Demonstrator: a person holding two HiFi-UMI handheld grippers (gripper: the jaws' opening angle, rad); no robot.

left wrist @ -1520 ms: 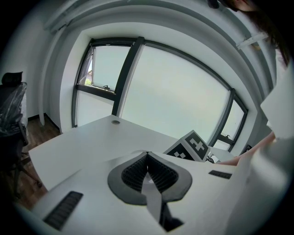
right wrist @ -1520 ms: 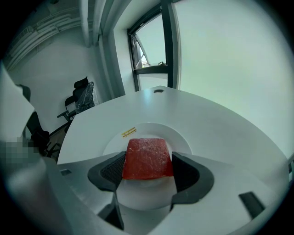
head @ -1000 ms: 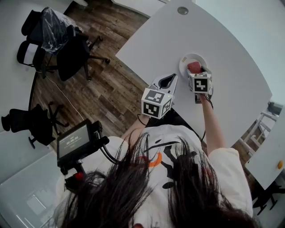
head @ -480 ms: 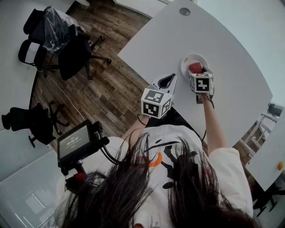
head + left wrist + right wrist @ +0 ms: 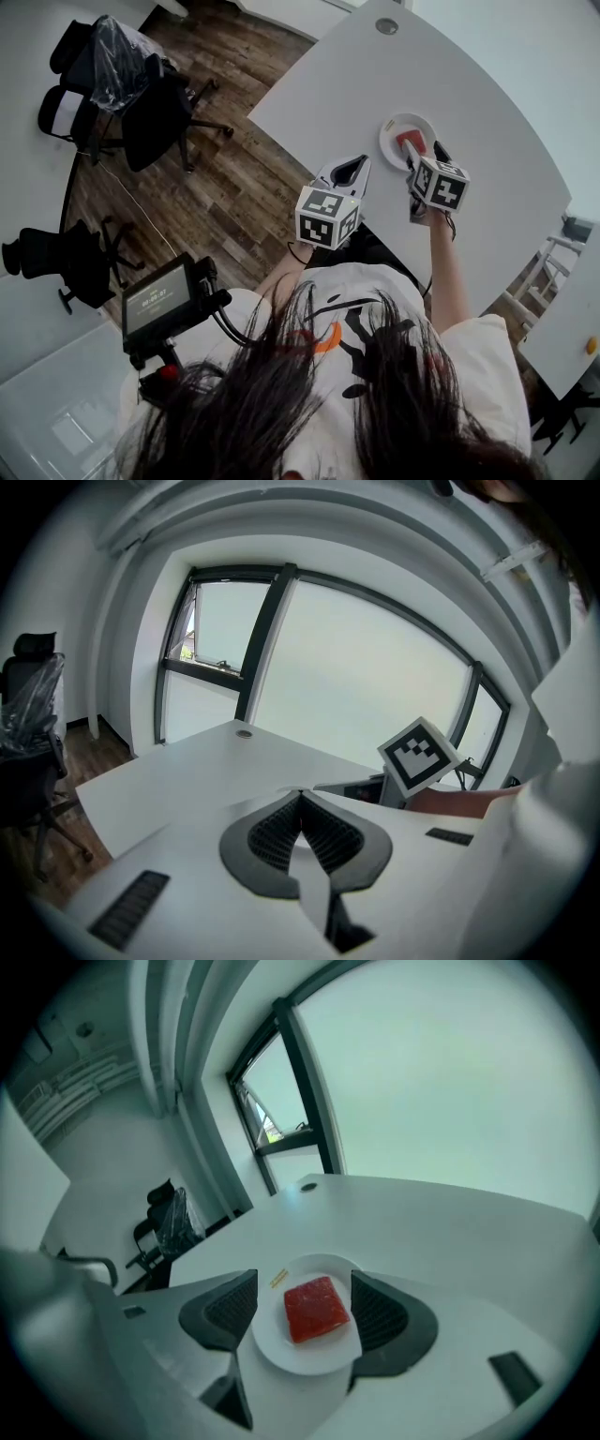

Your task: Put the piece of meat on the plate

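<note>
My right gripper (image 5: 303, 1299) hangs just by the white plate (image 5: 302, 1360), jaws wide apart. The red piece of meat (image 5: 316, 1309) lies flat on that plate, free of both pads. My left gripper (image 5: 300, 804) is pinched closed on nothing, near the white table's (image 5: 487, 103) edge.

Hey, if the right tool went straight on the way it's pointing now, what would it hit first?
Most likely the meat, lying on the plate straight ahead of the right tool, whose jaws stand open. Depth is unclear, so the plate's near rim might come first.
</note>
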